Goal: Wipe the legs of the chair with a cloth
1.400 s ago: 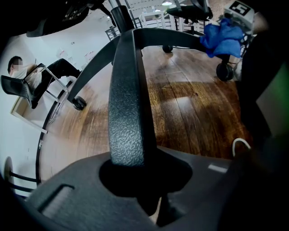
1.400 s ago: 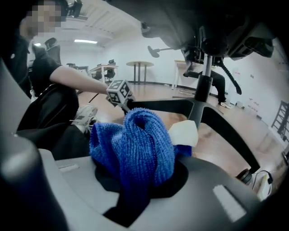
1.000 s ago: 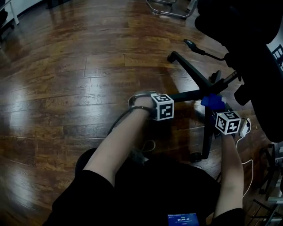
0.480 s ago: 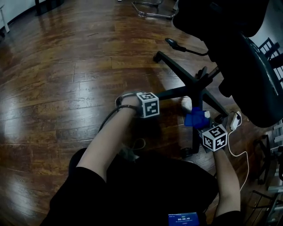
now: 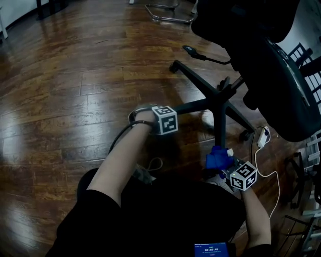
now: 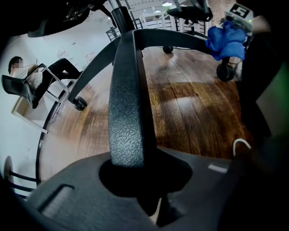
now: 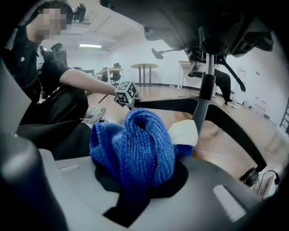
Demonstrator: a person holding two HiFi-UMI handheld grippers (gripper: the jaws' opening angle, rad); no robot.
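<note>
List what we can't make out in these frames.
- Head view: blue knitted cloth covers the tips of the right hand-held gripper.
- Head view: black office chair seat hides the base's far side.
- Right gripper view: cloth blocks its own contact with the black plastic chair leg; white patch unidentifiable.

Floor (image 5: 60, 100): dark, glossy wood planks, with pale glare streaking across them in the head view. We note white walls (image 7: 266, 81) and a strip light (image 7: 90, 45) glowing on the ceiling, so the far room reads bright and evenly lit. A round table (image 7: 144, 66) stands by the far wall. A bent metal tube frame (image 5: 170, 15) sits on the planks. A white plug (image 5: 262, 136) trails its cable across the floor, and a dark rack (image 5: 303, 175) stands nearby.
</note>
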